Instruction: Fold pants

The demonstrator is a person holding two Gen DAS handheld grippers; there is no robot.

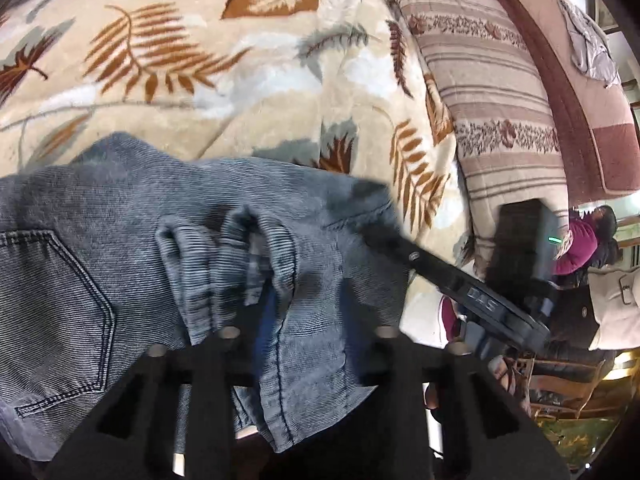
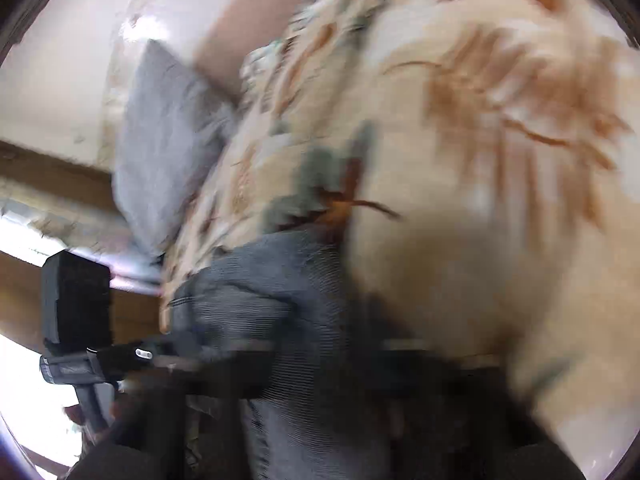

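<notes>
Grey denim pants [image 1: 100,240] lie across a leaf-print bedspread [image 1: 200,80], with a back pocket showing at the left. My left gripper [image 1: 300,288] is shut on a bunched fold of the pants. The cloth hangs down between its fingers and hides the tips. My right gripper [image 1: 376,216] reaches in from the right and grips the pants' edge. The right wrist view is blurred. There my right gripper [image 2: 320,344] is shut on the grey pants [image 2: 260,300] above the bedspread [image 2: 480,160].
A folded striped quilt [image 1: 500,92] lies along the bed's right side against a pink headboard [image 1: 580,80]. A grey pillow [image 2: 168,140] leans at the bed's far end. A person in a magenta top [image 1: 580,244] sits beyond the bed, near a wooden chair [image 1: 560,380].
</notes>
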